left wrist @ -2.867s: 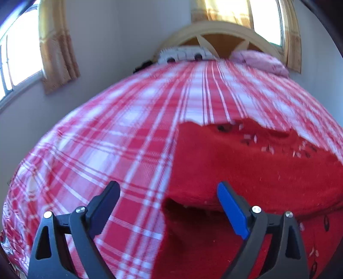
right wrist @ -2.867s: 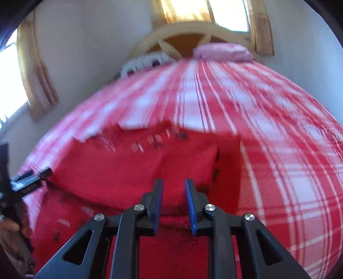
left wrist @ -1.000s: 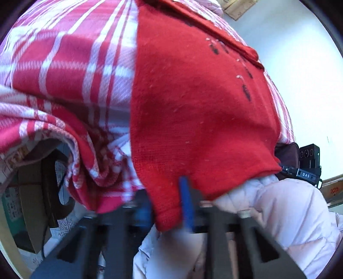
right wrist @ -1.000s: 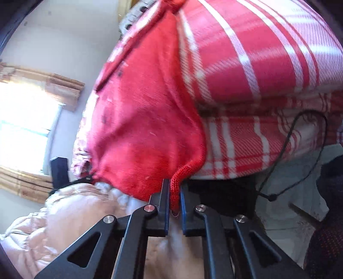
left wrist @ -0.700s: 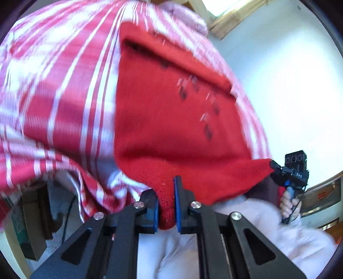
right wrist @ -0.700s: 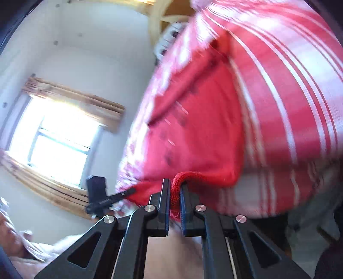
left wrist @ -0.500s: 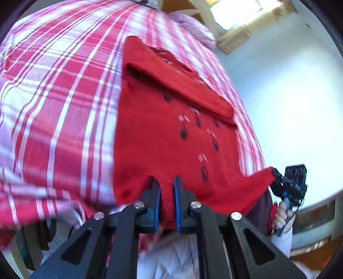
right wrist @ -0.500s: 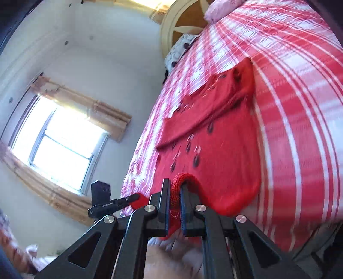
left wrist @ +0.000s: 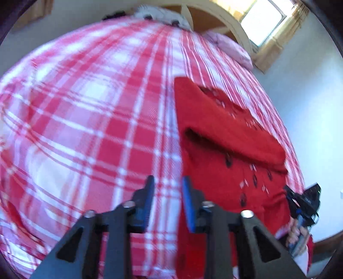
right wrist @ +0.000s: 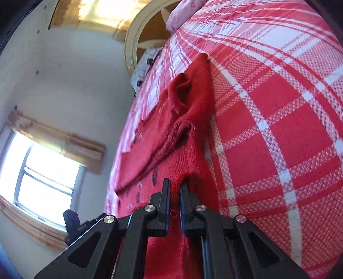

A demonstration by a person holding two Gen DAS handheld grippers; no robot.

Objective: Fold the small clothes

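Setting: home bedroom. Evidence: one bed covered with a red-and-white plaid bedspread point(left wrist: 90, 120); arched cream-and-wood headboard point(right wrist: 137, 40) at its far end; pink pillow point(left wrist: 229, 50) and a white pillow with dark spots point(left wrist: 158, 17) lying against the headboard; plain pale painted walls point(right wrist: 70, 81); two sunlit windows, the side one point(right wrist: 40, 178) with a grid of panes, each hung with tan curtains point(right wrist: 70, 141).
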